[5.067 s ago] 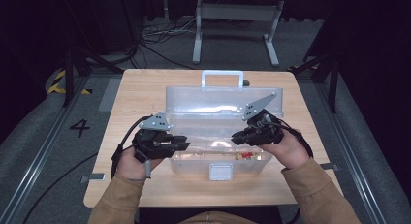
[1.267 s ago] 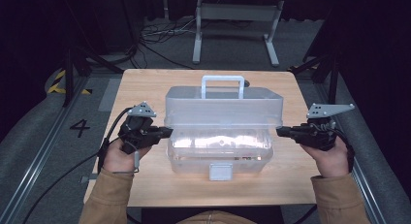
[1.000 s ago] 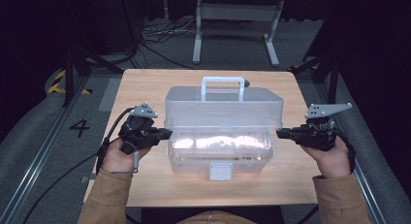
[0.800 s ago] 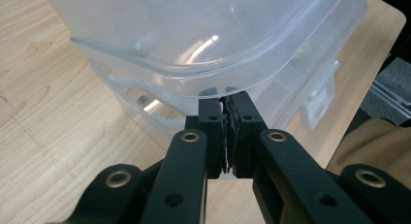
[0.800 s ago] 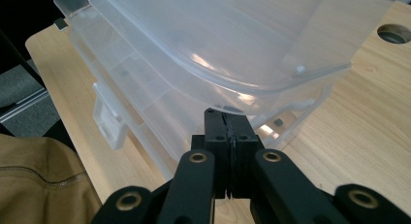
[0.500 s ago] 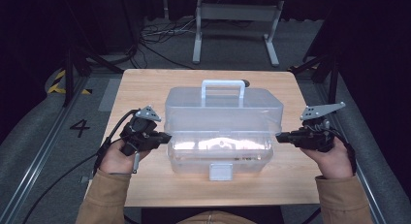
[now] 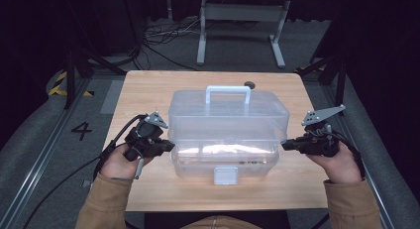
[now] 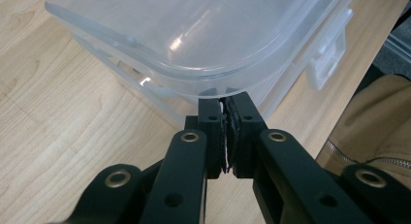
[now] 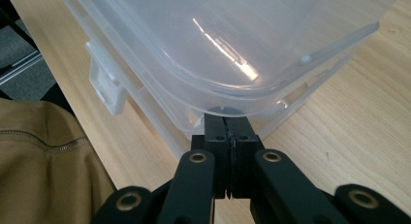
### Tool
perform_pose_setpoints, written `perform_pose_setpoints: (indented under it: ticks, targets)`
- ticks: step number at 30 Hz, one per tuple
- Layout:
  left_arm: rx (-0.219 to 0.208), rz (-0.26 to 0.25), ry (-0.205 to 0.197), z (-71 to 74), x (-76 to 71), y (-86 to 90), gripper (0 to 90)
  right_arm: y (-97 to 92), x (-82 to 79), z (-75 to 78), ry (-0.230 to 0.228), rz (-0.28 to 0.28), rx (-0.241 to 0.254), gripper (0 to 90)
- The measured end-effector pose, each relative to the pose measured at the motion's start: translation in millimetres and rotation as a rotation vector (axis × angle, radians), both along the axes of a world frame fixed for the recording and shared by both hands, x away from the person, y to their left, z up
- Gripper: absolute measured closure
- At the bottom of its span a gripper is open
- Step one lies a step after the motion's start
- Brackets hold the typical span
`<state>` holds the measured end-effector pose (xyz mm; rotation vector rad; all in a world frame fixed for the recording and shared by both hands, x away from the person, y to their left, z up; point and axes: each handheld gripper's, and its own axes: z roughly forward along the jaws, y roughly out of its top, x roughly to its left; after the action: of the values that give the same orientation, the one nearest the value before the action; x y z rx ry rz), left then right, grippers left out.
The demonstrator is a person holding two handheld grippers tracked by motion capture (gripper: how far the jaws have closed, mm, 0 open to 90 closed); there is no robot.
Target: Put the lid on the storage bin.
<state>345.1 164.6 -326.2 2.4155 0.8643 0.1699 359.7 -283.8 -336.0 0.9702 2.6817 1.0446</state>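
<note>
Scene: I sit at a pale wooden table [image 7: 148, 90] with a two-jaw claw in each hand, one at either end of a clear plastic storage box [image 7: 228, 132].

Box: it stands in the middle of the table, its long front side toward me, its lid [image 7: 228, 112] resting over the base, not quite flush with it at the ends. A white carry handle [image 7: 228, 92] stands up along the lid's far edge, and a white front latch [image 7: 226, 175] hangs at the middle of the near side.

My left claw [image 7: 171, 145]: clenched, pads pressed together with nothing between them. In the left gripper view its tips [image 8: 227, 100] sit tucked just under the lid's rim [image 8: 203, 86] at the box's left end; whether they touch the plastic I cannot tell.

My right claw [image 7: 285, 145]: clenched too, jaws flat against each other and empty. In the right gripper view its tips [image 9: 225, 118] point in beneath the lid's overhanging edge [image 9: 232, 95] at the box's right end.

Hands: my left hand [image 7: 119, 162] and right hand [image 7: 339, 164] grip the claw bodies, tan sleeves [image 7: 106, 206] coming in from the near edge of the table.

Inside the box: something pale shows through the front wall, too blurred to name.

Surroundings: a small dark round thing [image 7: 249, 84] lies on the table behind the handle; a grey metal frame [image 7: 242, 13] stands on the floor beyond.
</note>
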Motion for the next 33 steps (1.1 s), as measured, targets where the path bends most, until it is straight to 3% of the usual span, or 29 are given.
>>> perform_pose_setpoints:
  ticks: [33]
  targets:
    - [0.111, -0.052, 0.09, -12.4, 0.9, -9.0, 84.6, 7.1, 3.4, -12.6, 0.098, 0.054, -0.101, 89.5]
